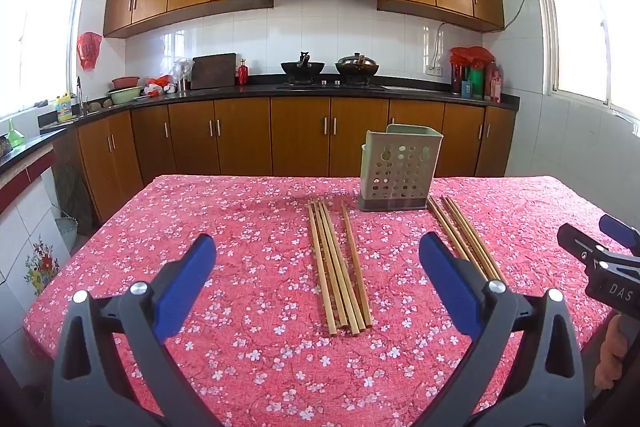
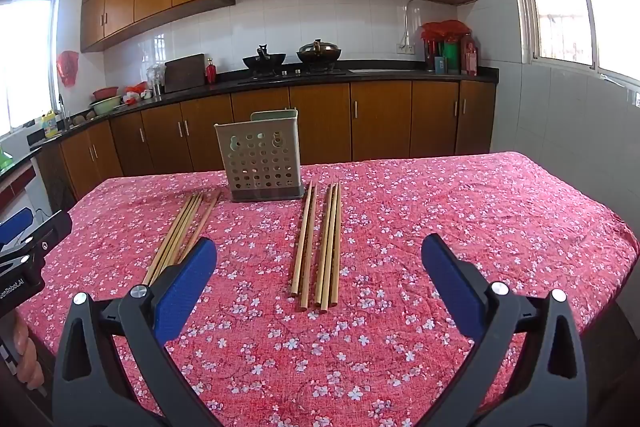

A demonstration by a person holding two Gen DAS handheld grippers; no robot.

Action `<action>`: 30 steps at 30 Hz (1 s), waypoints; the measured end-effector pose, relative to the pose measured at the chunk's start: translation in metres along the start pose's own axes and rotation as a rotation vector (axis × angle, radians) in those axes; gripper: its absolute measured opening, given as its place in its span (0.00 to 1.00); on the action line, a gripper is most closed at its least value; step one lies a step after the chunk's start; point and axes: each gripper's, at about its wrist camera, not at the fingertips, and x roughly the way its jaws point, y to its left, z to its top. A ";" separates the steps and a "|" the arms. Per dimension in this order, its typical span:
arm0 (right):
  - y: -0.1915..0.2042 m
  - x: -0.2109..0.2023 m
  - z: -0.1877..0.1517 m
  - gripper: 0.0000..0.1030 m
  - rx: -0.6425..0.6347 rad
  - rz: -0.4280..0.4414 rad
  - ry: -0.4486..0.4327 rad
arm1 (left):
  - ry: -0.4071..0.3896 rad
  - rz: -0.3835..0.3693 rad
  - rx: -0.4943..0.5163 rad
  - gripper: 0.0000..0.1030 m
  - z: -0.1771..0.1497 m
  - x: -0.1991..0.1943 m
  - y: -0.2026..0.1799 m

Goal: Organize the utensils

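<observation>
A green perforated utensil holder (image 1: 400, 169) stands upright on the red floral tablecloth (image 1: 248, 355); it also shows in the right wrist view (image 2: 262, 159). Two groups of wooden chopsticks lie flat in front of it. The left group (image 1: 340, 267) lies ahead of my left gripper (image 1: 316, 251), which is open and empty above the cloth. The right group (image 2: 320, 247) lies ahead of my right gripper (image 2: 318, 251), also open and empty. The left group shows in the right wrist view (image 2: 180, 231), partly behind the left finger. The right group shows in the left wrist view (image 1: 466, 239).
The right gripper shows at the right edge of the left wrist view (image 1: 604, 263); the left gripper shows at the left edge of the right wrist view (image 2: 28, 251). Kitchen counter with woks (image 1: 330, 69) and cabinets stand behind the table. The table's far edge lies behind the holder.
</observation>
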 end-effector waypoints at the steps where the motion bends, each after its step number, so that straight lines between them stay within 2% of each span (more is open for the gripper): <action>1: 0.000 0.000 0.000 0.98 0.000 0.000 0.000 | 0.000 0.000 0.000 0.96 0.000 0.000 0.000; 30: 0.001 -0.002 0.001 0.98 0.000 0.000 -0.002 | 0.000 0.001 -0.003 0.96 0.000 -0.001 0.004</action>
